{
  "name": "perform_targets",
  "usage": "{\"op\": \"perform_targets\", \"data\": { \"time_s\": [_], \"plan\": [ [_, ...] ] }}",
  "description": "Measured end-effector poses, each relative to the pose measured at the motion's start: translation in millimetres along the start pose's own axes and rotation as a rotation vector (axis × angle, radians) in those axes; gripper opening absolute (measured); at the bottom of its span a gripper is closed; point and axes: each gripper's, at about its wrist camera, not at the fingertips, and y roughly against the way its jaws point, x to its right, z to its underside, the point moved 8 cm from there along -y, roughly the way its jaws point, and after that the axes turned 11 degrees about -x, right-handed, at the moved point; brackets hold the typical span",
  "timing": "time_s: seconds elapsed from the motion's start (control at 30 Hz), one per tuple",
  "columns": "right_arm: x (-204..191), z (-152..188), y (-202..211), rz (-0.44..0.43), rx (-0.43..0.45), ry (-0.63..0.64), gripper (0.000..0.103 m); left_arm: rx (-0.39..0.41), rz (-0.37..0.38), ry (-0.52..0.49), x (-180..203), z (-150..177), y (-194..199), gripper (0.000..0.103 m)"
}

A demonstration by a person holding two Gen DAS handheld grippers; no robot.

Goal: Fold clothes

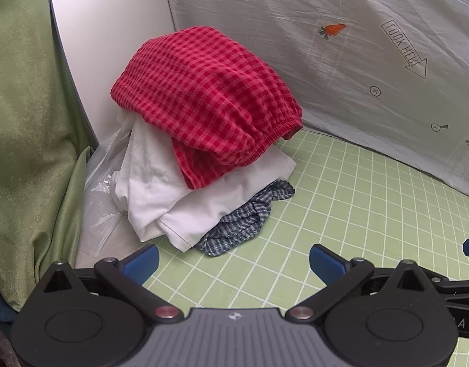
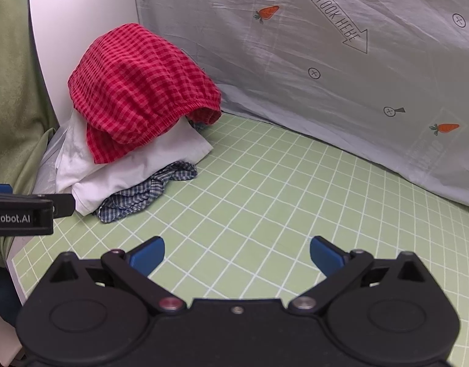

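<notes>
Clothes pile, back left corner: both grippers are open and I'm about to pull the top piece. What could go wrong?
1. The red checked garment drapes over the white one, so a deep pinch by the left gripper may catch both layers.
2. The pile is tall and leans on the white panel; a sideways tug could topple it onto the green mat.
3. The blue plaid garment and plastic bag sit underneath and might drag along.
</notes>
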Motion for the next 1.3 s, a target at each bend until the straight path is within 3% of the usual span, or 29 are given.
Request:
{"op": "perform_targets", "data": {
  "time_s": [0.3,1.3],
  "plan": [
    [12,3,2,-0.001,0.004,-0.023,0.103,0.004,-0.006,0.003,21,6,-4,0.103],
    [18,5,-1,0.0,-0.001,-0.04,0.102,-0.026,-0.011,-0.001,23,-1,-13,0.103]
  ]
}}
